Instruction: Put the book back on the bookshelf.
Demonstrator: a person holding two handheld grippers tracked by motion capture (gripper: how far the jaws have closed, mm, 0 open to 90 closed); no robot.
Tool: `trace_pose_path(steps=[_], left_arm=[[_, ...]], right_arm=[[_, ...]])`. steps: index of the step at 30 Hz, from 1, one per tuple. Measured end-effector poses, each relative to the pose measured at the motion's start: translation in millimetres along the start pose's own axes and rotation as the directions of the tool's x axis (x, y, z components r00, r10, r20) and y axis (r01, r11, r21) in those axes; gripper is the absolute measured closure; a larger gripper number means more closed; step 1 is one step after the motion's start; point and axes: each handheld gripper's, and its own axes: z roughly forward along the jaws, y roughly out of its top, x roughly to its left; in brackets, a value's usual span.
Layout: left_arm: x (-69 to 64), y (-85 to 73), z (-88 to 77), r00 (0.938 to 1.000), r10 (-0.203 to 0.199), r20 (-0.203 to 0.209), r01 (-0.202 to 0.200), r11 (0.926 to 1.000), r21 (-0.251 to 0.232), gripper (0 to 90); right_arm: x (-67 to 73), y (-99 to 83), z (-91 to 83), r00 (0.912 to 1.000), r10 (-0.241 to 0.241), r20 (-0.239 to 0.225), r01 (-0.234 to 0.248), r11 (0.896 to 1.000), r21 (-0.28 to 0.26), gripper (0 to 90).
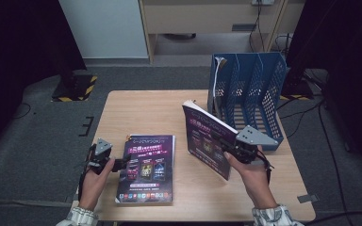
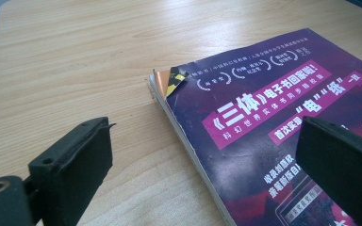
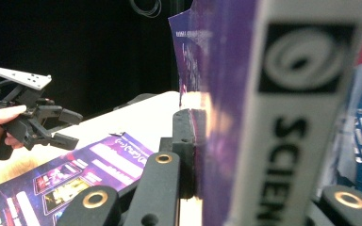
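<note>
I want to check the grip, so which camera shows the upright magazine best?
The high view: the held magazine stands whole, clamped by the right gripper near the blue file rack. The right gripper view shows its spine close up.

Both grippers [image 1: 122,163] [image 1: 226,147] are black, each topped by a grey three-cornered plate with small holes; brass screws show; patterned light cuffs at both wrists
</note>
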Motion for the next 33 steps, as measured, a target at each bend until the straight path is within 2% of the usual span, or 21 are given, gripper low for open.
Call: trace_pose_path(steps=[7, 9, 20, 27, 33], left_arm=[[0.5, 0.1, -0.7, 1.0, 0.002, -0.001, -0.002, 1.0, 0.001, 4.2], [1.5, 0.6, -1.4, 1.0, -0.008, -0.002, 0.008, 1.0, -0.001, 4.3], [2.4, 0.5, -1.8, 0.9999, -0.008, -0.011, 0.008, 1.0, -0.003, 4.5], [3.8, 1.1, -1.3, 0.9998, -0.009, -0.015, 0.009, 0.9999, -0.01, 4.6], [5.0, 1.1, -2.3, 0.9995, -0.016, -0.027, 0.015, 0.9998, -0.01, 4.5]], right_arm=[[-7.3, 1.2, -19.0, 0.9996, 0.01, 0.028, -0.009, 1.0, -0.015, 82.5], [-8.3, -1.1, -24.5, 0.999, 0.021, 0.039, -0.02, 1.0, -0.02, 82.6], [-9.6, -8.9, -42.8, 0.9979, 0.032, 0.056, -0.032, 0.999, -0.011, 82.5], [-11.2, -11.1, -54.7, 0.9958, 0.033, 0.085, -0.033, 0.999, -0.005, 82.6], [-16.1, -8.7, -63.7, 0.9928, 0.057, 0.105, -0.057, 0.998, -0.006, 82.5]])
